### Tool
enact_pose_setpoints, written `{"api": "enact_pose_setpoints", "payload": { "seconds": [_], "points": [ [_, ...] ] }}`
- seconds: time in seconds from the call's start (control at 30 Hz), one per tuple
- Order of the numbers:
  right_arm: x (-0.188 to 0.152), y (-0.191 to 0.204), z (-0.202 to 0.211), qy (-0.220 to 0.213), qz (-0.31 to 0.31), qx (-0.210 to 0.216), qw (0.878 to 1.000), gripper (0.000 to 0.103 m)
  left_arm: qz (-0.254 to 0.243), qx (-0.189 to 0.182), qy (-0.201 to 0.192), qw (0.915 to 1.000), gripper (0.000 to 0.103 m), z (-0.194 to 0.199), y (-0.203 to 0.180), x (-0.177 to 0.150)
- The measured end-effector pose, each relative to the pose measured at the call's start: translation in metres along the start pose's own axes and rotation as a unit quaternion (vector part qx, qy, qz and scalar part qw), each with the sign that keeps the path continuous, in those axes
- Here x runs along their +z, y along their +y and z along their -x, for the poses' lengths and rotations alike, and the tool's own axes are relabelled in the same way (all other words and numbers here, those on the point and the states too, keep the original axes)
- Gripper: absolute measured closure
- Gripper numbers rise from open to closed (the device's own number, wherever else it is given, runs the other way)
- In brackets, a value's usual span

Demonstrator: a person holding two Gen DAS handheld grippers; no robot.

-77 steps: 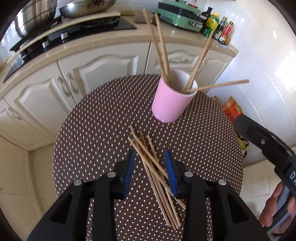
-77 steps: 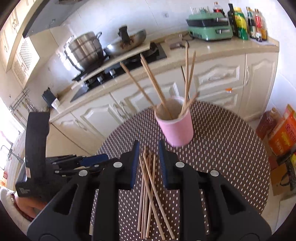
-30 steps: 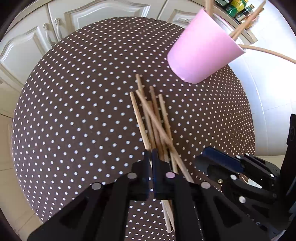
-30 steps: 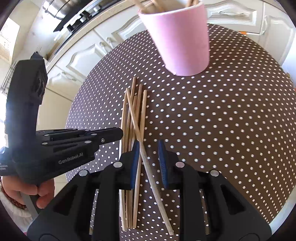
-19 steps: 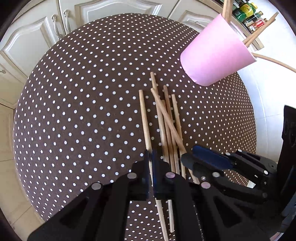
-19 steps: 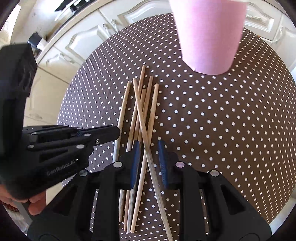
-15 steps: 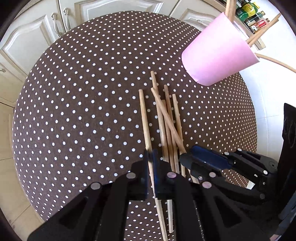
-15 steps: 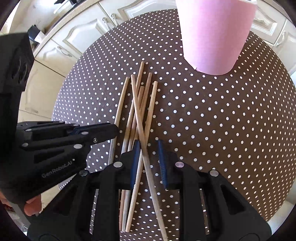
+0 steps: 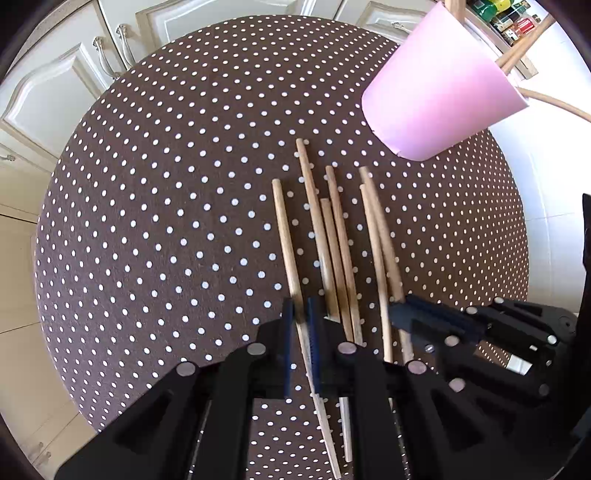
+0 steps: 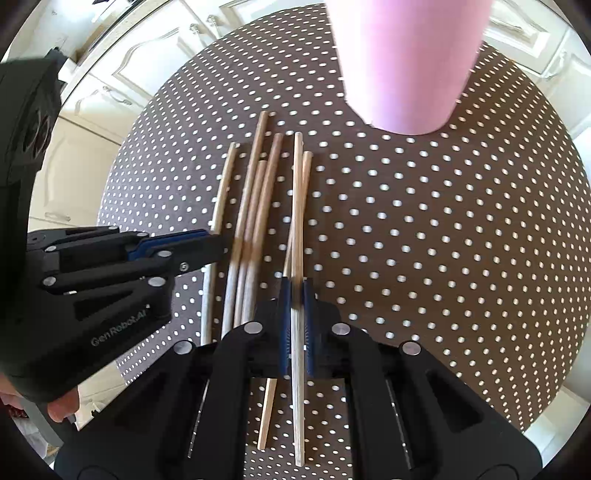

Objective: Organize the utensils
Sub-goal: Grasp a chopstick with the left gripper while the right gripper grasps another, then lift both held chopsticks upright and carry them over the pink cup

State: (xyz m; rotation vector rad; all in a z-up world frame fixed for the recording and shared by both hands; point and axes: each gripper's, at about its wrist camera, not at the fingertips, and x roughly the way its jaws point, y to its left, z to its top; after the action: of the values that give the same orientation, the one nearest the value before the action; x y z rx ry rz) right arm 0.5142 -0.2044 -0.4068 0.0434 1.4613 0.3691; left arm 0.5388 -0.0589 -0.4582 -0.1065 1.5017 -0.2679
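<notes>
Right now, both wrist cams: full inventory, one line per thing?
table: one, round, brown cloth with white dots, fills both views
cup: one, pink, far side of the table, chopsticks standing in it
chopsticks: six, tan wood, lying roughly parallel on the cloth near the cup; one in each gripper
cabinets: cream doors with metal handles, beyond the table
bottles: several, mixed colours, on the counter behind the cup
left gripper: black with blue pads, shut on the leftmost chopstick
right gripper: black with blue pads, shut on a chopstick at the right of the pile
hand: one, partly seen under the left gripper's body
</notes>
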Motion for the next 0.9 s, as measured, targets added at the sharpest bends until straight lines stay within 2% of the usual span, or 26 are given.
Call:
{"api": "enact_pose_setpoints", "payload": {
  "seconds": [0.3,0.47,0.53,0.63,0.77,0.9],
  "points": [
    [0.005,-0.029,0.006,0.016,-0.024,-0.016,0.999,0.096,0.005,0.008,0.013,0.9999,0.094,-0.002,-0.002,0.007],
    [0.016,-0.014,0.002,0.035,0.000,-0.051,0.998,0.096,-0.037,0.040,0.008,0.9985,0.095,0.001,-0.020,0.007],
    [0.017,-0.008,0.001,0.036,0.010,-0.059,0.998,0.096,-0.045,0.042,-0.001,0.9981,0.096,0.002,-0.024,0.005],
    [0.013,-0.007,0.001,0.029,0.009,-0.049,0.998,0.096,-0.038,0.025,-0.014,0.9989,0.097,0.003,-0.021,0.002],
    [-0.002,-0.017,0.019,-0.006,0.000,-0.023,1.000,0.096,-0.032,-0.007,-0.031,0.9990,0.098,0.010,-0.014,-0.006],
    [-0.021,-0.017,0.046,-0.044,0.006,-0.008,0.999,0.096,-0.036,-0.031,-0.073,0.9962,0.098,0.029,-0.007,-0.017]
  ]
}}
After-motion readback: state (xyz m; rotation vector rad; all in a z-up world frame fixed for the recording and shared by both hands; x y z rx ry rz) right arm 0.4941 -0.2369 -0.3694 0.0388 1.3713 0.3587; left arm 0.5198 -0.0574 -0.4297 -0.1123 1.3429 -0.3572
